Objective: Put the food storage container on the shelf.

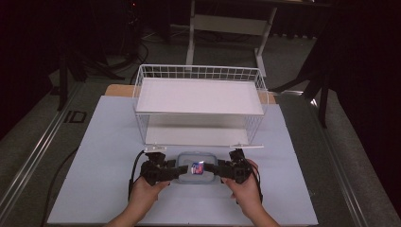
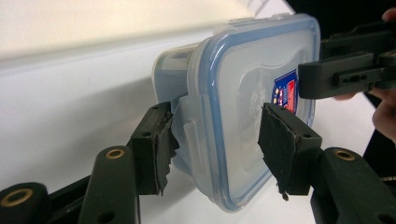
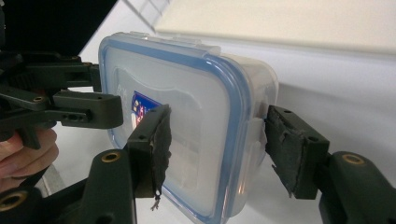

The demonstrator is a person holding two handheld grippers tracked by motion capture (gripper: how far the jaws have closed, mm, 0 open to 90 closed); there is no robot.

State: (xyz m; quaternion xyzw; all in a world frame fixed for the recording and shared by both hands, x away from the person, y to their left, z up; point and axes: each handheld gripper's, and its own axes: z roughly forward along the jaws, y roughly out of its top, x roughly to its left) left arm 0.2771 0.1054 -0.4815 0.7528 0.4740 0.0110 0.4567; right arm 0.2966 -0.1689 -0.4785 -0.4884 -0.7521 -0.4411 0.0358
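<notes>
A clear plastic food container (image 1: 196, 169) with a blue-edged lid and a red and blue sticker sits at the table's near middle, in front of the rack. My left gripper (image 1: 182, 171) is shut on its left end. In the left gripper view, one pad (image 2: 285, 144) presses on the container's (image 2: 243, 88) lid and the other sits against the side clasp. My right gripper (image 1: 211, 169) is shut on the right end, its pads (image 3: 156, 144) on the lid of the container (image 3: 196, 98) and against the side. Whether the base touches the table I cannot tell.
A white wire rack (image 1: 198, 94) with two shelves stands just behind the container, its lower shelf open toward me. The pale table top (image 1: 108, 142) extends left and right of my hands. A desk frame (image 1: 227, 28) stands on the floor beyond.
</notes>
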